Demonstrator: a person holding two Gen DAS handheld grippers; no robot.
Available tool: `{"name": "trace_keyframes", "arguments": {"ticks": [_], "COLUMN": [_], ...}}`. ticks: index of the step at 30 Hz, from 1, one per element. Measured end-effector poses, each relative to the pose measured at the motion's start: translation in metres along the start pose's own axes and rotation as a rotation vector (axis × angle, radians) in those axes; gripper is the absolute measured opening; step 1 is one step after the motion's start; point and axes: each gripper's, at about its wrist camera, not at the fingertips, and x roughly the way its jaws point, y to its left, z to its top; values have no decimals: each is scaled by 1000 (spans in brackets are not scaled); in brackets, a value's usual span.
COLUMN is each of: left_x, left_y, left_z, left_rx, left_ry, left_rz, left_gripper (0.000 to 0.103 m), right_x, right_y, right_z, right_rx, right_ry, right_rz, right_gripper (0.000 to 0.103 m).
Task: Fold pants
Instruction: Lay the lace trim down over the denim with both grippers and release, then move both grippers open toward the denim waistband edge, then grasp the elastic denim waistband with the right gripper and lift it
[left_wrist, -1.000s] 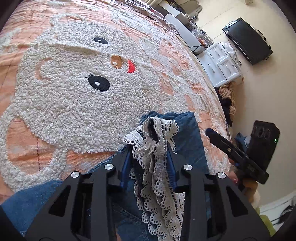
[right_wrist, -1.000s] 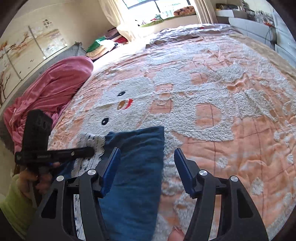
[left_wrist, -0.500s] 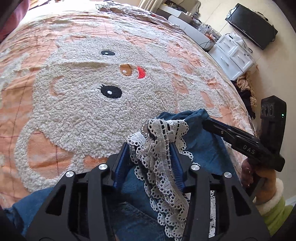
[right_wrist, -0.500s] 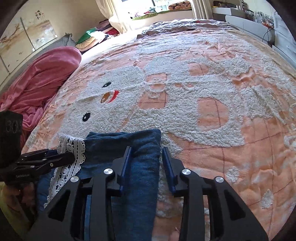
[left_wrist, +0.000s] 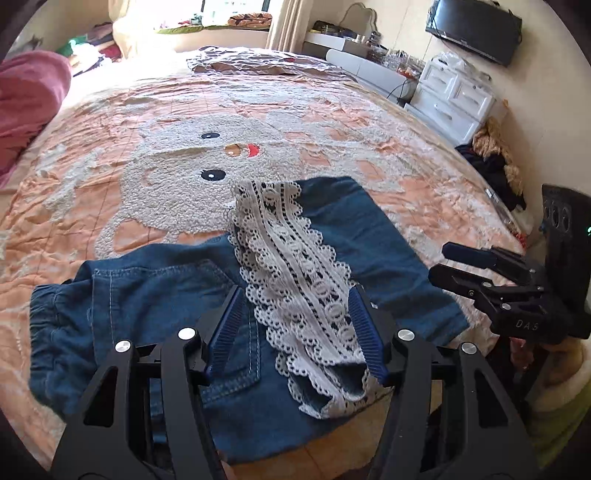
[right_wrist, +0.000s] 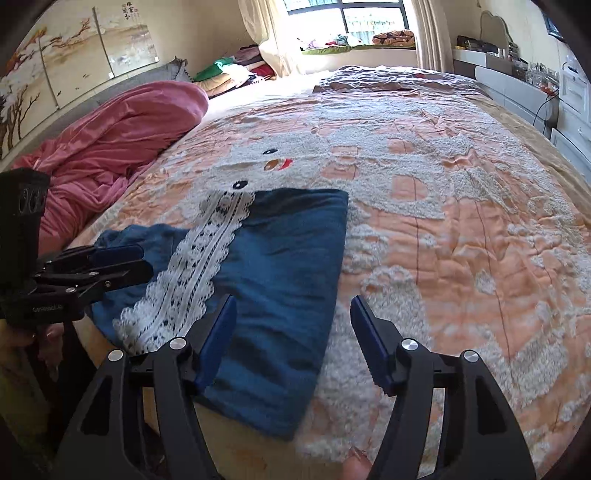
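Note:
Blue denim pants (left_wrist: 155, 295) with a white lace strip (left_wrist: 291, 266) lie folded on the bed's near edge. In the right wrist view the pants (right_wrist: 284, 266) lie flat with the lace (right_wrist: 195, 266) along their left side. My left gripper (left_wrist: 295, 332) is open above the lace, holding nothing. My right gripper (right_wrist: 295, 339) is open above the pants' right edge, holding nothing. Each gripper shows in the other's view, the right gripper (left_wrist: 476, 262) to the right and the left gripper (right_wrist: 122, 262) to the left, both drawn back from the cloth.
An orange bedspread (right_wrist: 443, 206) with a fluffy white animal pattern covers the bed. A pink blanket (right_wrist: 122, 133) is heaped at the far left. White drawers (left_wrist: 454, 99) and dark clothes (left_wrist: 495, 166) stand beside the bed on the right.
Both grippers were shut on the pants' folded end half a second ago. Now both have opened, let the cloth drop flat on the bed and pulled back and up.

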Motion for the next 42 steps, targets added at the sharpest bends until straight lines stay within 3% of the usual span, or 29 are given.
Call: {"name": "trace_keyframes", "arguments": {"ticks": [3, 5, 6, 11, 14, 15, 19, 23, 30, 42], "left_x": [7, 15, 18, 13, -3, -8, -27, -48, -76, -81], "left_y": [-16, -17, -14, -8, -12, -12, -8, 1, 36, 85], "left_z": [-21, -34, -40, -42, -43, -43, -44, -43, -46, -64], "left_rx": [63, 64, 55, 31, 23, 22, 5, -22, -118, -235], "left_ry": [55, 82, 82, 49, 30, 25, 8, -24, -61, -51], "left_rz": [66, 105, 110, 108, 114, 117, 139, 180, 253, 281], "left_gripper": [52, 53, 54, 57, 60, 62, 68, 79, 90, 93], "right_x": [6, 14, 17, 20, 11, 7, -7, -20, -17, 38], "right_y": [6, 5, 4, 6, -2, -5, 1, 15, 65, 141], "right_z": [-16, -26, -31, -35, -33, -31, -24, -11, 21, 80], "right_rx": [-47, -64, -66, -91, -20, 1, 4, 19, -51, -234], "right_ry": [56, 104, 111, 98, 83, 78, 44, 3, -14, 40], "right_rz": [-71, -124, -133, -158, -95, -79, -93, -10, 130, 239], "right_gripper": [63, 68, 73, 74, 76, 81, 84, 91, 93, 93]}}
